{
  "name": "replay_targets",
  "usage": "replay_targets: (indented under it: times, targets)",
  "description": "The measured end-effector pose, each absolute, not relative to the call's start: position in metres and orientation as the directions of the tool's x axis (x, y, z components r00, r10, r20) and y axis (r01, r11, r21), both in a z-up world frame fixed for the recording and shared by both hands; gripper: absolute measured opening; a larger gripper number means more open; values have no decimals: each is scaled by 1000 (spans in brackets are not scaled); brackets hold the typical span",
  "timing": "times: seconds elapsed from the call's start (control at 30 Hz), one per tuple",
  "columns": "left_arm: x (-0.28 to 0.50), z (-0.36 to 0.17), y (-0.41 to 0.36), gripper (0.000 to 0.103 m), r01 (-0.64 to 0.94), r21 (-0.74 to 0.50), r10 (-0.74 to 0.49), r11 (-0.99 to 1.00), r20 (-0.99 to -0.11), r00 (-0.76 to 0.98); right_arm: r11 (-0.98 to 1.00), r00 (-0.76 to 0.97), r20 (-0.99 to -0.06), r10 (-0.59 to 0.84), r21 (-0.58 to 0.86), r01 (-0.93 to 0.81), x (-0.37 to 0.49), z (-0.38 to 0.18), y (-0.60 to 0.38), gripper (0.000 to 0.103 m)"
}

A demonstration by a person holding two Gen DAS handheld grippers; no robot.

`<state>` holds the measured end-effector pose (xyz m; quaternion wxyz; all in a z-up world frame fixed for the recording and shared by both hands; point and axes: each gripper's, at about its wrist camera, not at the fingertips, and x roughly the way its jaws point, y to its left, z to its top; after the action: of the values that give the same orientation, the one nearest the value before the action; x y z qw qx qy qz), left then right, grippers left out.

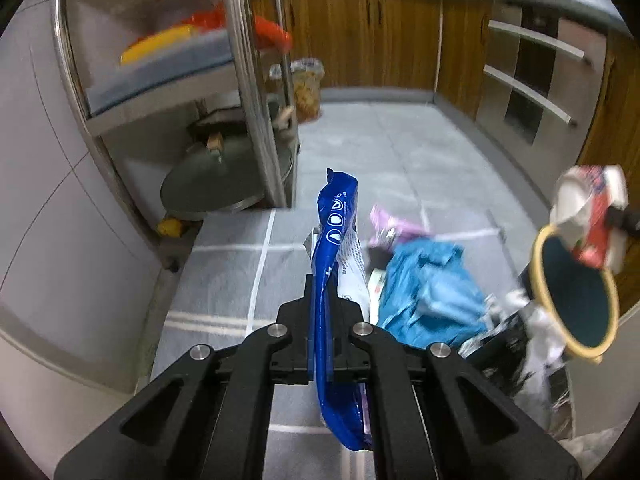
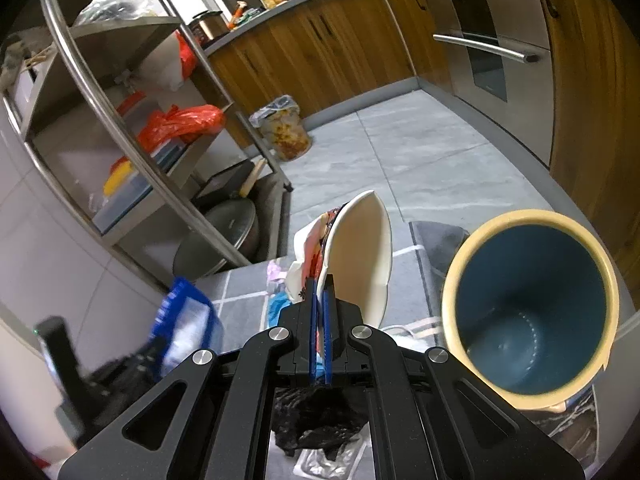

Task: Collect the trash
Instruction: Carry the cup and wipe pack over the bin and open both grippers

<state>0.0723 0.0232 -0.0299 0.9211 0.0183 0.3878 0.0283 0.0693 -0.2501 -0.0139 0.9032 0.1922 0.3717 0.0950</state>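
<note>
Holding a blue snack wrapper (image 1: 334,280) tight, the left gripper (image 1: 320,312) has its two black fingers squeezed onto it. The wrapper sticks up past the fingertips and hangs down below them too. It is lifted up above the floor.

Just to its right, more trash lies in a pile on the grey checked mat (image 1: 224,280): a crumpled light blue bag (image 1: 428,296) and a small purple wrapper (image 1: 390,226) just behind it. Some white and black scraps lie by the bin, too blurry to tell what they are.

The right gripper (image 2: 320,300) is pinched onto a squashed white paper cup (image 2: 360,256) with red print on its side. The cup is tipped over and is up in the air, just beside the mouth of the trash bin (image 2: 532,320). The bin is round, dark blue inside, with a cream rim. It looks empty inside. A crumpled black bag (image 2: 320,420) lies on the floor under this gripper.

On the left stands a metal shelf rack (image 2: 132,128). It holds red plastic bags (image 2: 180,124), a yellow thing and a big round pan (image 2: 224,236) at the bottom. Past it, on the grey tiled floor, sits another small bin (image 2: 284,128) with a clear bag in it, close to the brown wooden cupboards (image 2: 320,56). An oven (image 2: 488,48) with silver handles is on the right.
</note>
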Motion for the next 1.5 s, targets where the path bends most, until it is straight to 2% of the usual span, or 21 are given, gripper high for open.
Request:
replay_targets:
  times: [0.27, 0.43, 0.67, 0.77, 0.9, 1.17, 1.3, 1.5]
  targets:
    - [68, 6, 10, 3, 45, -49, -66, 998, -634, 770, 906, 712, -636, 298, 424, -1, 65, -11, -260, 4]
    - [69, 28, -32, 3, 172, -70, -180, 983, -584, 791, 894, 720, -636, 279, 445, 46, 58, 0, -287, 4]
    - [69, 40, -98, 3, 342, -127, -352, 931, -556, 753, 922, 731, -654, 195, 377, 91, 50, 24, -329, 4]
    - [71, 33, -134, 3, 414, -131, -411, 901, -566, 715, 942, 728, -674, 126, 312, 126, 49, 23, -351, 4]
    - [73, 13, -172, 3, 475, -110, -439, 873, -600, 669, 927, 699, -711, 73, 307, 215, 47, -3, -384, 4]
    - [91, -26, -219, 3, 522, -191, -501, 832, -663, 556, 909, 558, -827, 72, 285, 305, 63, -60, -430, 4]
    - [99, -51, -242, 3, 550, -141, -479, 823, -692, 540, 884, 500, -860, 101, 309, 352, 69, -80, -443, 4]
    - [108, -76, -263, 3, 579, -94, -453, 810, -727, 516, 895, 441, -894, 80, 259, 363, 80, -90, -435, 4]
